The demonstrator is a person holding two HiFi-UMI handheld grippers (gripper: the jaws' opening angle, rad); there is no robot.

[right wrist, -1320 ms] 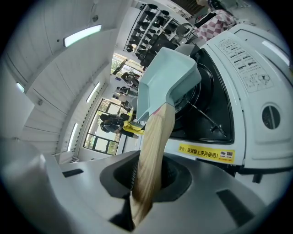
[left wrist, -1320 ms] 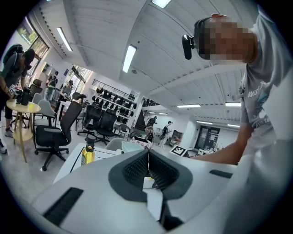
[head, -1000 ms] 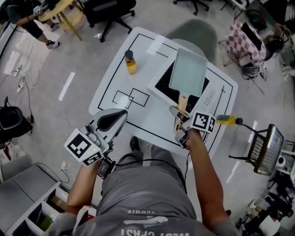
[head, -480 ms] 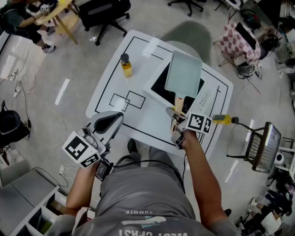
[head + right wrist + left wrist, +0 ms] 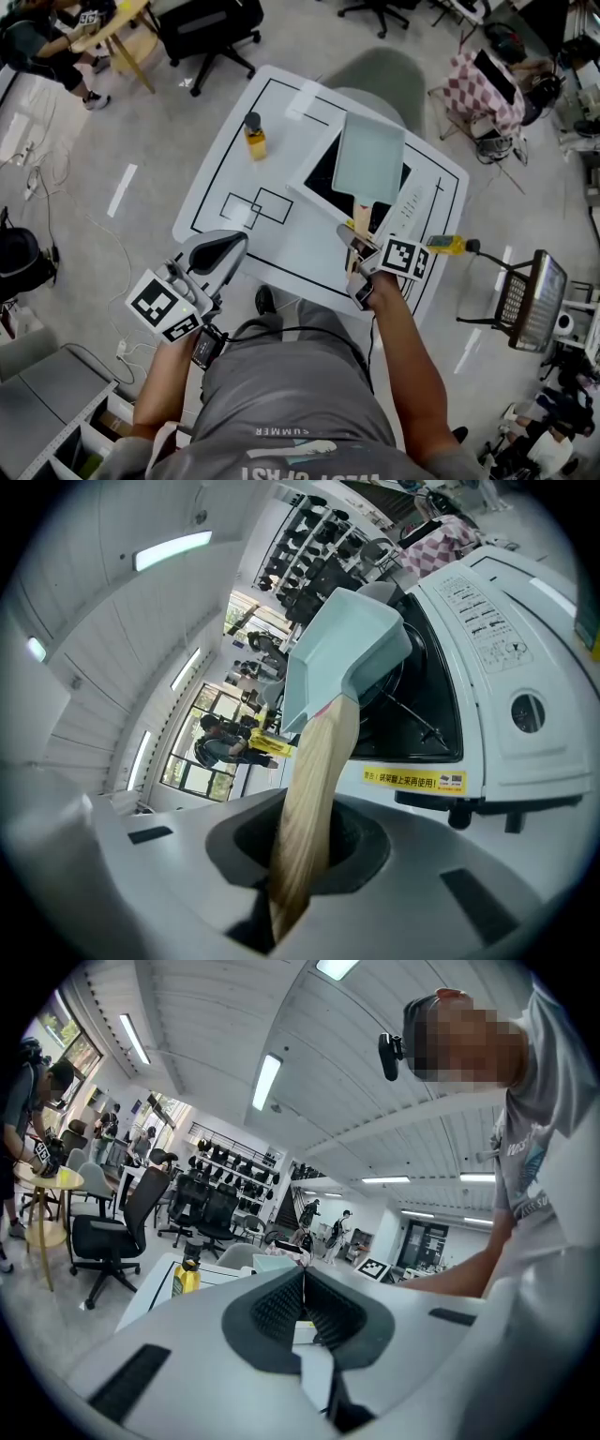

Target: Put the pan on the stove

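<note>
Head view: holding the square pan over the stove with the right gripper. Left gripper view: left gripper closed on nothing. Right gripper view: jaws just tightened on the wooden handle; seemingly only set-down and release left.

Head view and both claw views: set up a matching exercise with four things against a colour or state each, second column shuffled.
1 pan
2 bottle
3 left claw
4 right claw

A shut on the wooden handle
B shut, empty
C pale green, over the stove
D yellow, black cap

Pairs: 1-C, 2-D, 3-B, 4-A.

The right claw has just been closing, with the handle between its jaws.
</note>
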